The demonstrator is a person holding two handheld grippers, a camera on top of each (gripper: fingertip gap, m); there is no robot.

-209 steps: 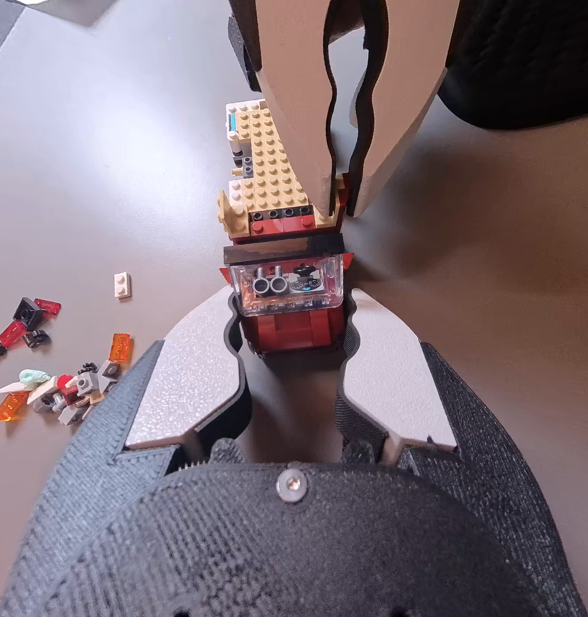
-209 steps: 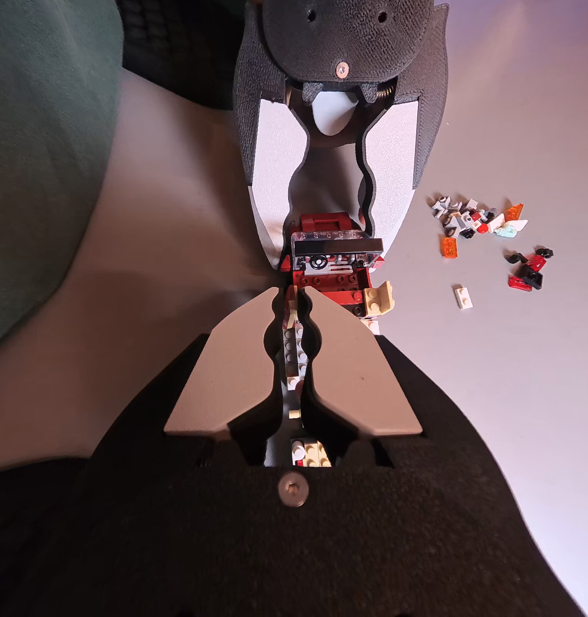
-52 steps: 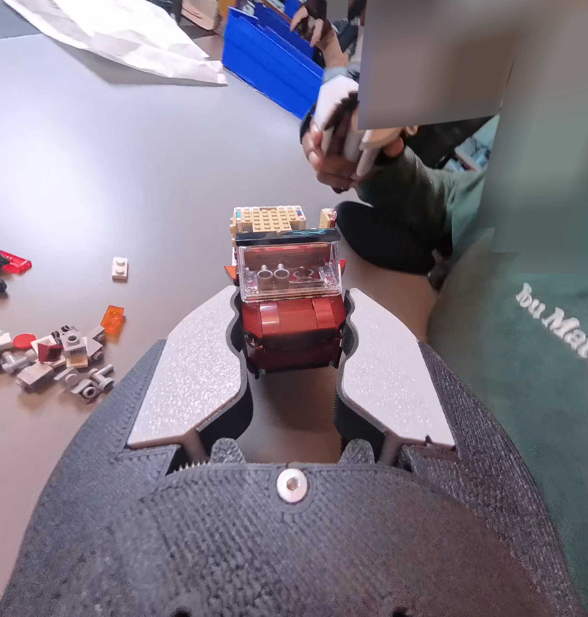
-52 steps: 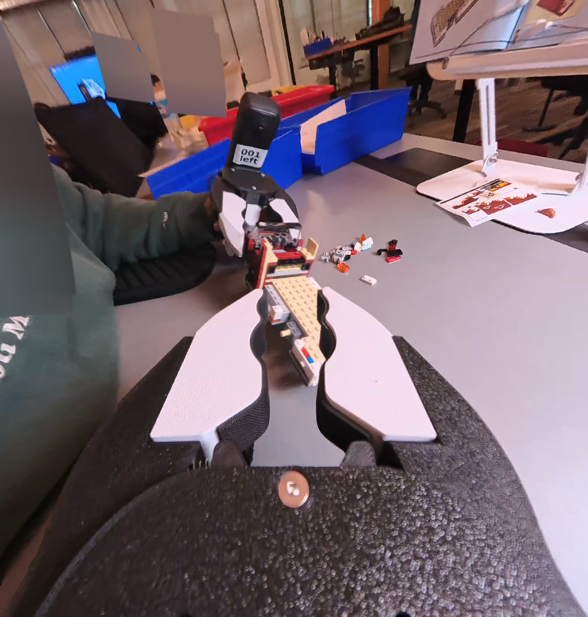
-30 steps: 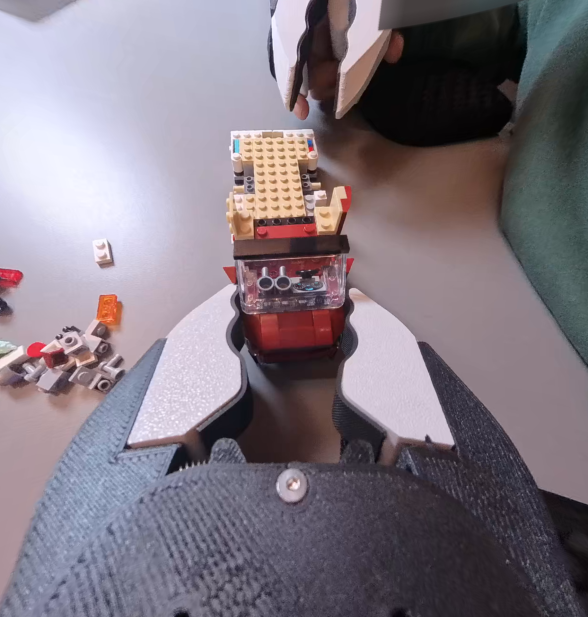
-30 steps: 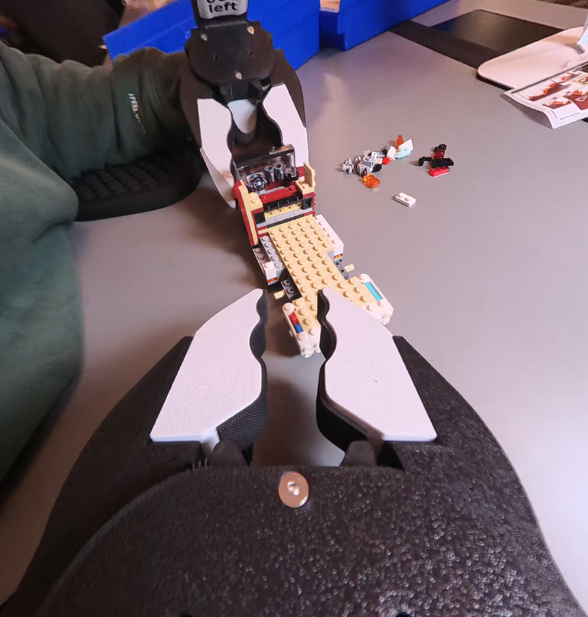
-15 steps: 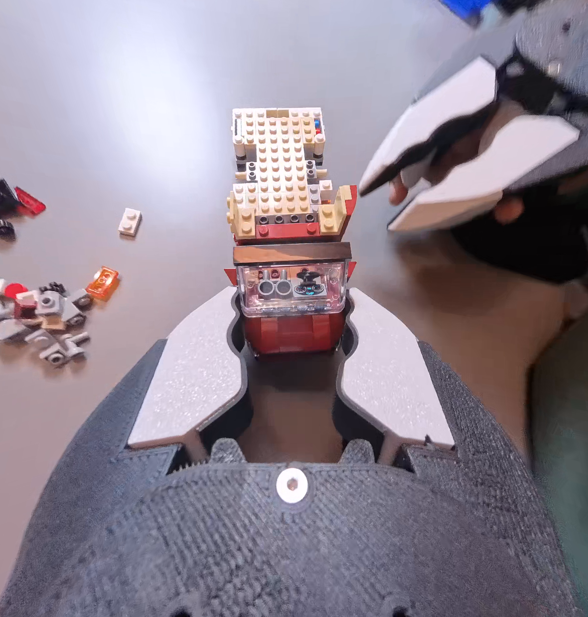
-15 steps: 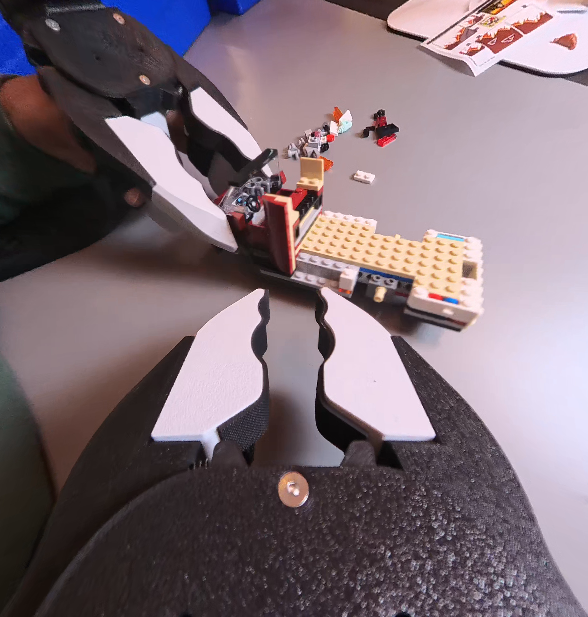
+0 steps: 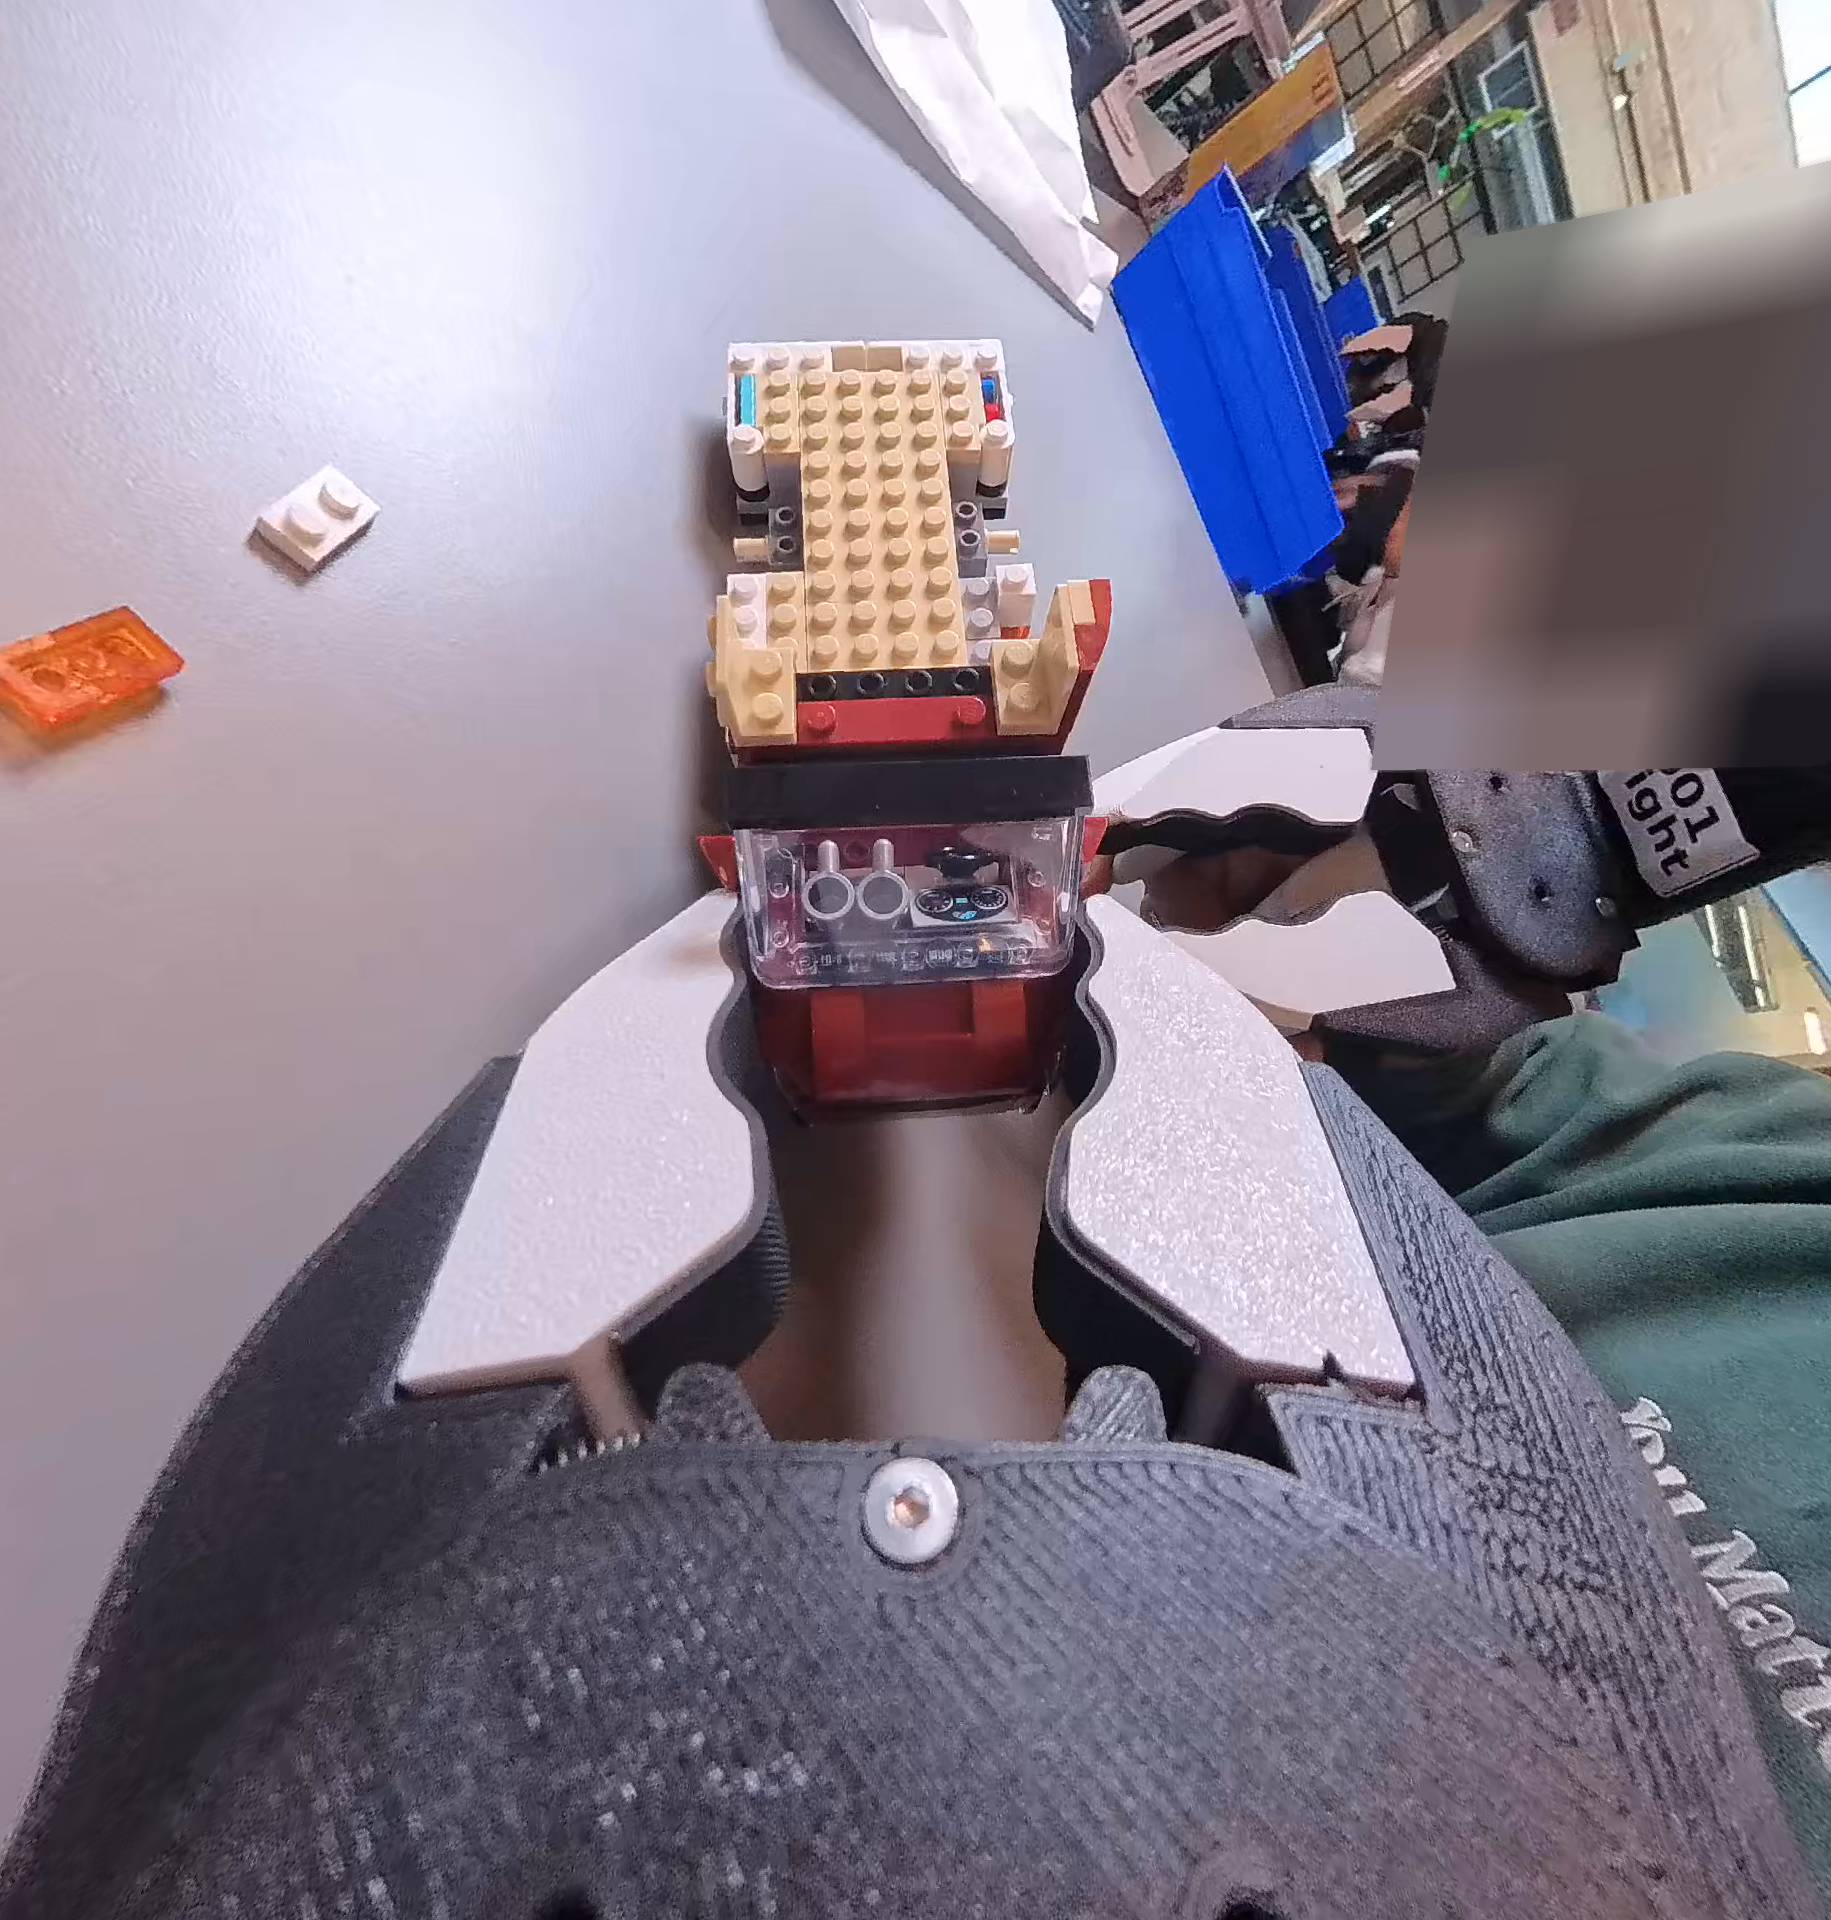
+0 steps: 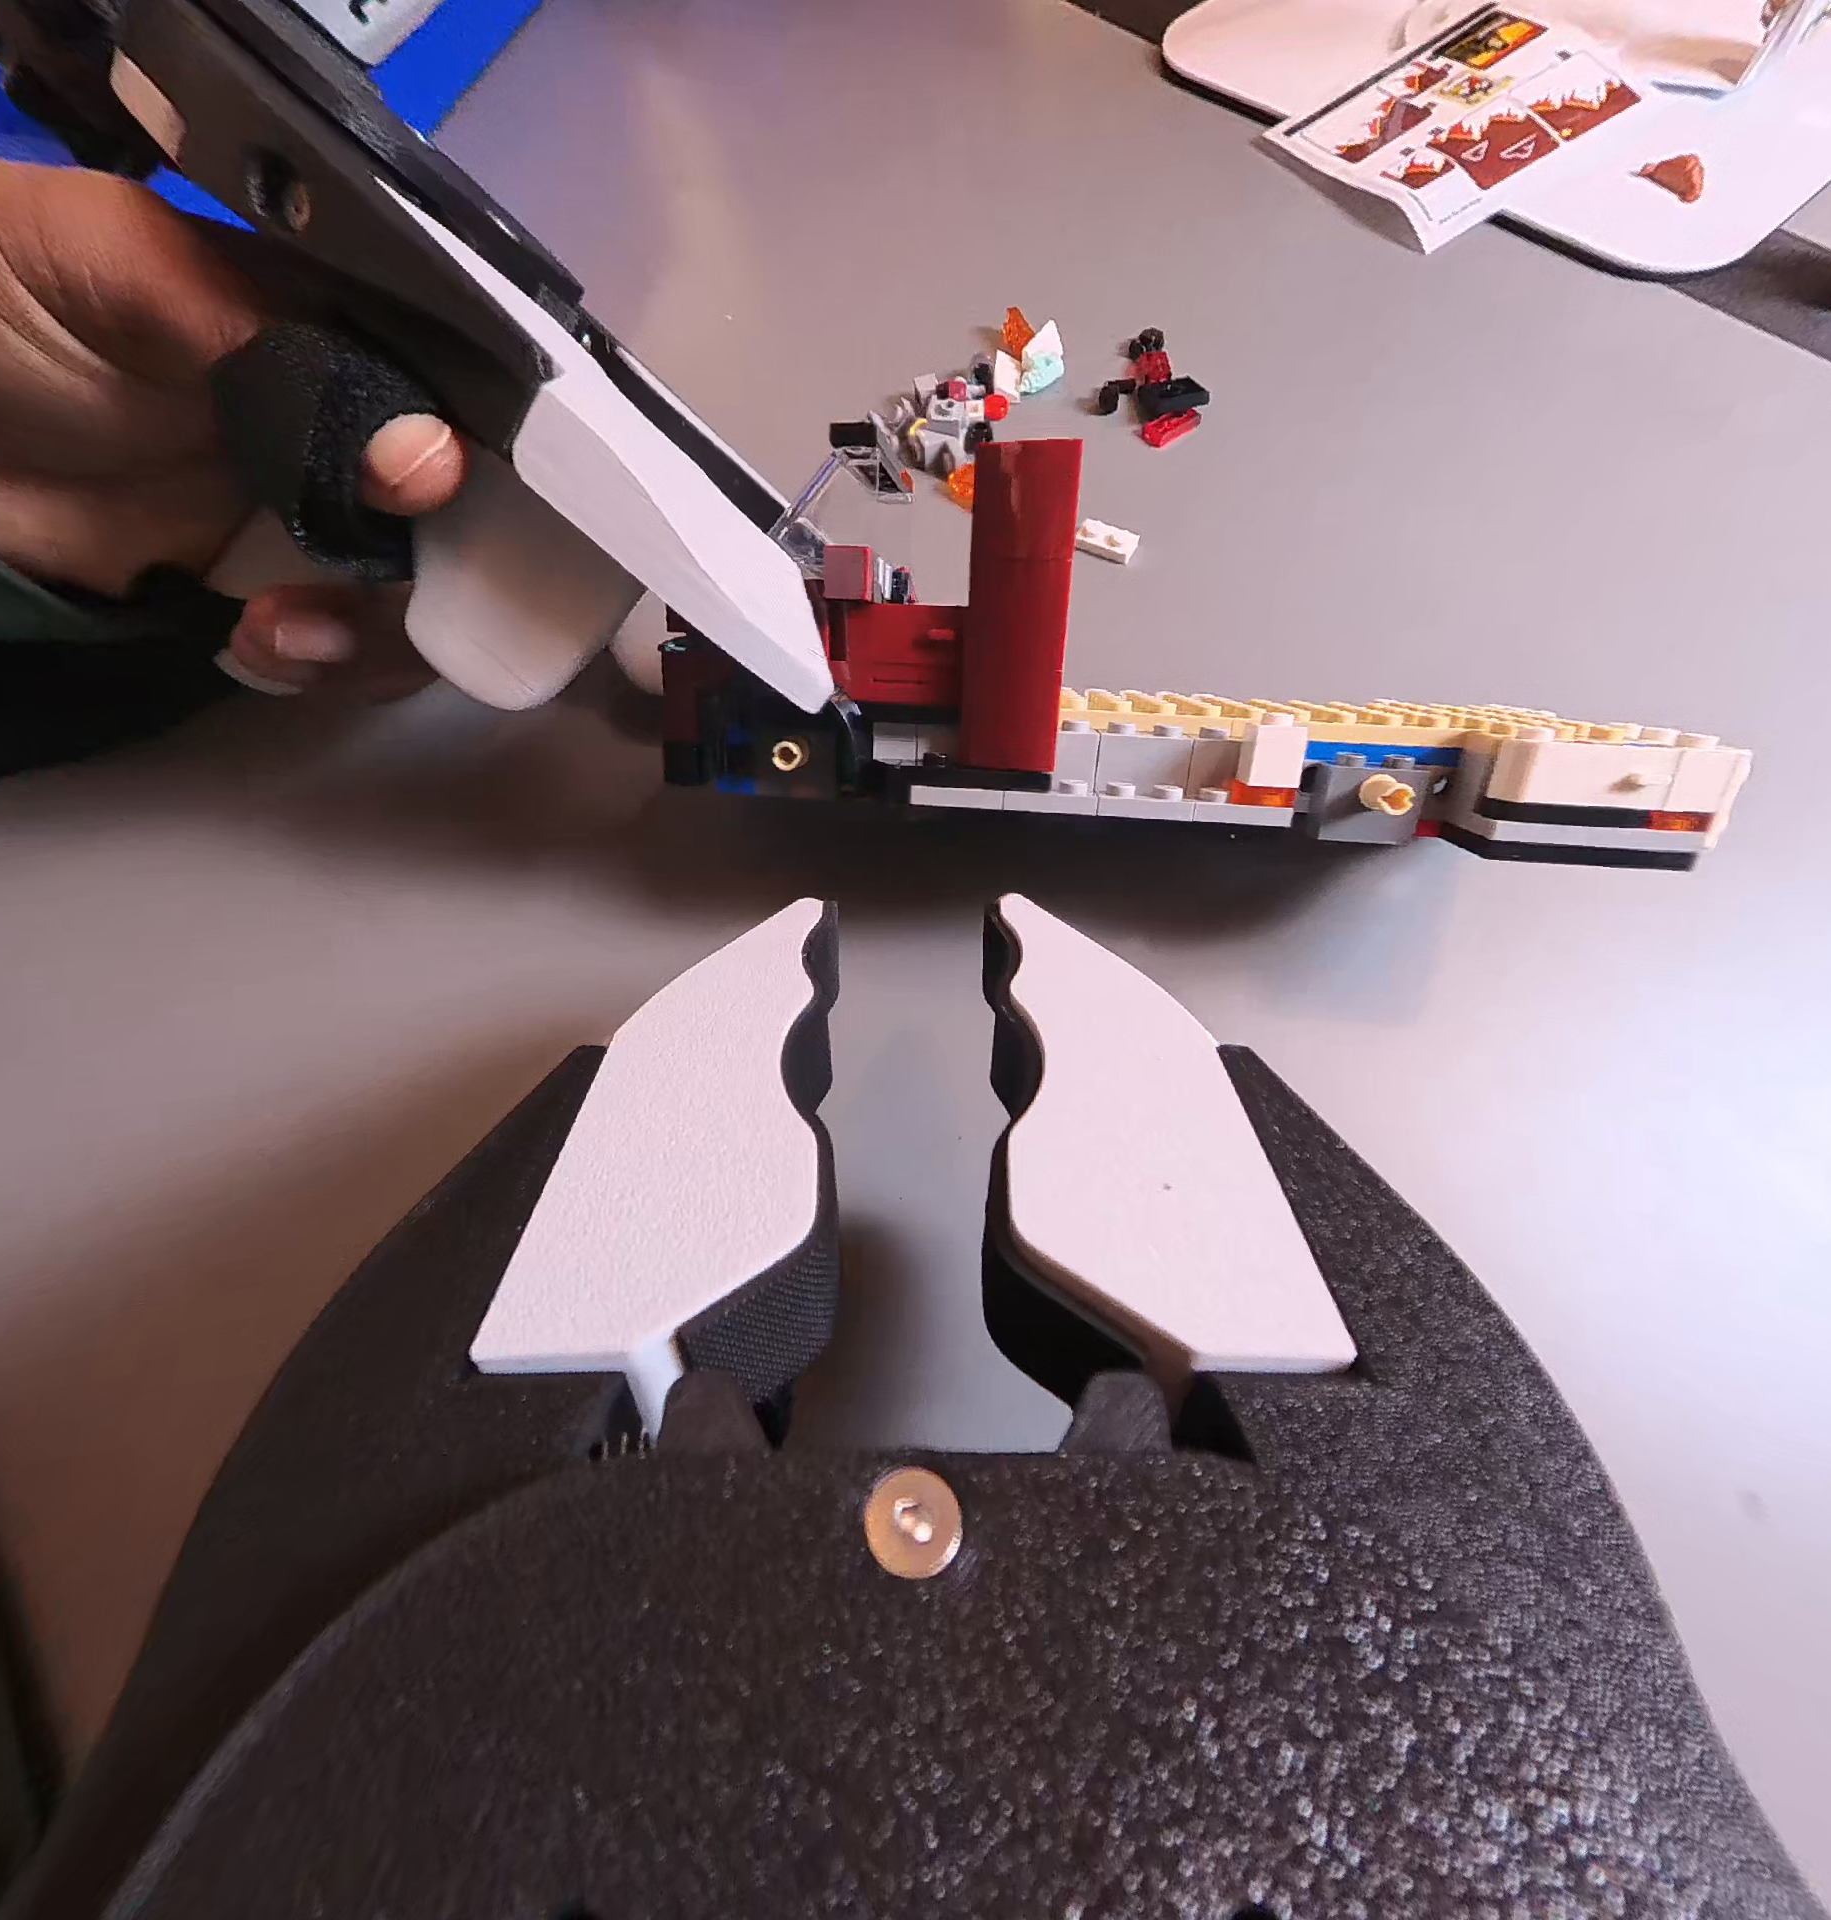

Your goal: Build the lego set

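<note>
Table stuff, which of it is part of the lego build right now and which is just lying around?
Part of the build:
- lego truck, held at its cab by the left gripper
- right gripper, empty beside the truck
- loose brick pile
- white plate piece
- instruction sheet

Lying about:
- blue bins
- white paper

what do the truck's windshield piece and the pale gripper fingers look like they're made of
Clear boxy windshield piece: seemingly transparent glossy plastic, since the dashboard parts show through it and its edges catch highlights. Pale wavy-edged fingers of the left gripper: apparently matte, grainy hard plastic, possibly 3D-printed, given the speckled texture.
</note>
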